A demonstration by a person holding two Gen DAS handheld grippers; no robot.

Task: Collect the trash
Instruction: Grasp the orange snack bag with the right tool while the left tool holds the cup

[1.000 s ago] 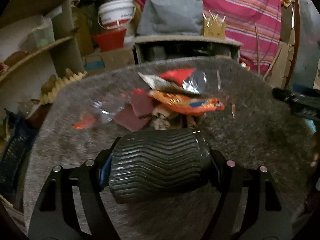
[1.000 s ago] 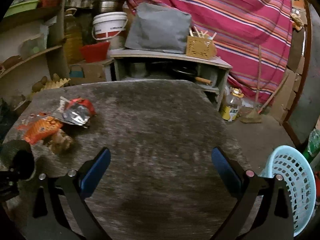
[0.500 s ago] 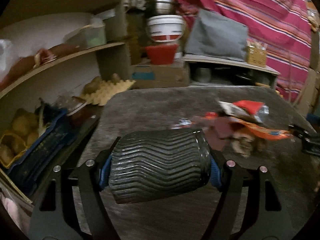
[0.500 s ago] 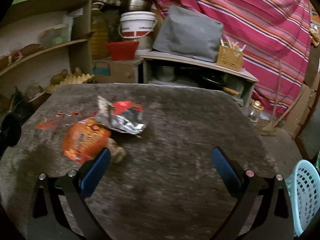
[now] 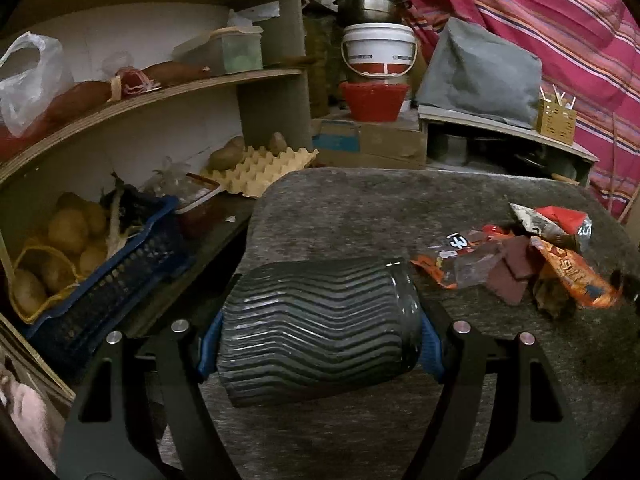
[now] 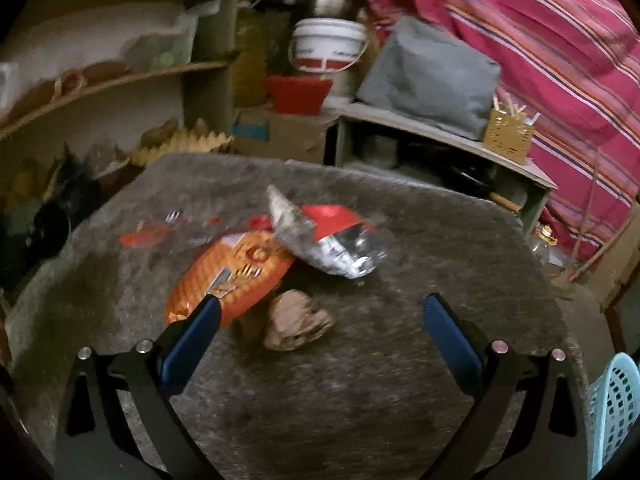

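A: I have swung both views left; the wrapper pile (image 6: 280, 256) now sits mid-bench (image 6: 400, 400), ahead of my wide, empty right gripper (image 6: 320, 324).

B: Left gripper (image 5: 320, 332) fingers clamp the ribbed black cup (image 5: 316, 328). Straddle the crumpled brown scrap (image 6: 296, 320) squarely.

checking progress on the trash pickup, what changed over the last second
The right hand-held gripper, open and empty, swung toward the wrappers: the orange wrapper and crumpled brown paper now sit just ahead of it. The left hand-held gripper turned toward the shelves. Unchanged: its grip on the black ribbed cup; nothing collected.
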